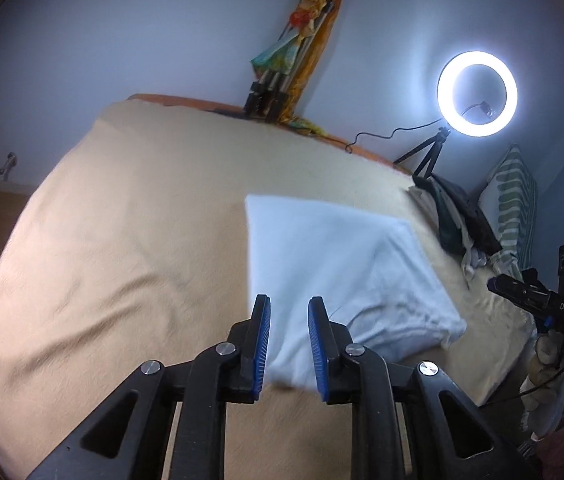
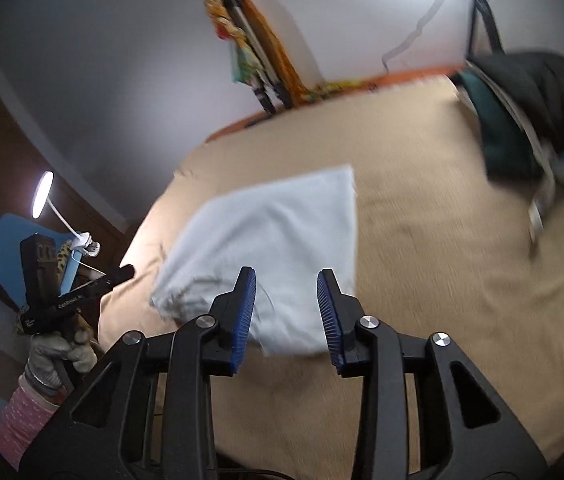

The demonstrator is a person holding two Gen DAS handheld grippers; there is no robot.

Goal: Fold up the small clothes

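Observation:
A folded white cloth (image 1: 341, 264) lies flat on the tan bed cover (image 1: 122, 240). My left gripper (image 1: 289, 304) hovers over its near edge, open, with the cloth showing in the gap between the blue pads and nothing pinched. In the right wrist view the same white cloth (image 2: 282, 224) lies below my right gripper (image 2: 286, 280), which is also open and holds nothing. Each gripper shows in the other's view, held by a gloved hand: the right gripper (image 1: 497, 284) at the cloth's right, the left gripper (image 2: 128, 270) at its left.
A pile of dark and light clothes (image 1: 457, 220) (image 2: 521, 120) sits at the bed's far right, beside a striped pillow (image 1: 513, 200). A ring light (image 1: 477, 94) and a cloth-draped tripod (image 1: 293, 52) stand by the back wall. A desk lamp (image 2: 42, 194) is off the bed's left side.

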